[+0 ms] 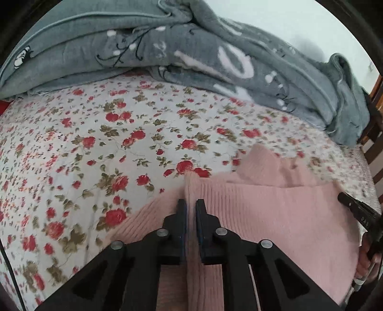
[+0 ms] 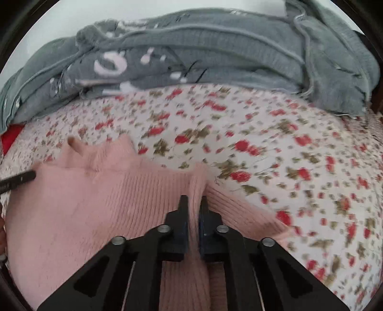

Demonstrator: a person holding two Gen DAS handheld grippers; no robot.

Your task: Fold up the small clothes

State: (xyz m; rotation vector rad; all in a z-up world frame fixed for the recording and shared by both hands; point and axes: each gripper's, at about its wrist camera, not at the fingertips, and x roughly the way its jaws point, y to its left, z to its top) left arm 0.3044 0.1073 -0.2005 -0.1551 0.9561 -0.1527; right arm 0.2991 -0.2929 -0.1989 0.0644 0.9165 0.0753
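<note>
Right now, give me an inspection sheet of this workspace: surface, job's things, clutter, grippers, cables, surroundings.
Surface: floral bedsheet, white with red roses, spread over a bed.
Job's things: one pink ribbed sweater, lying on the sheet with its collar away from the cameras; a ridge of knit is pulled up at each side.
Clutter: grey blanket bunched along the far edge of the bed.
Grippers: left gripper shut on a pinched fold of the sweater; right gripper shut on a fold at the other side.
Cables: nothing seen.
Surroundings: pale wall behind the blanket; brown wooden rails at the right edge of the left wrist view.
</note>
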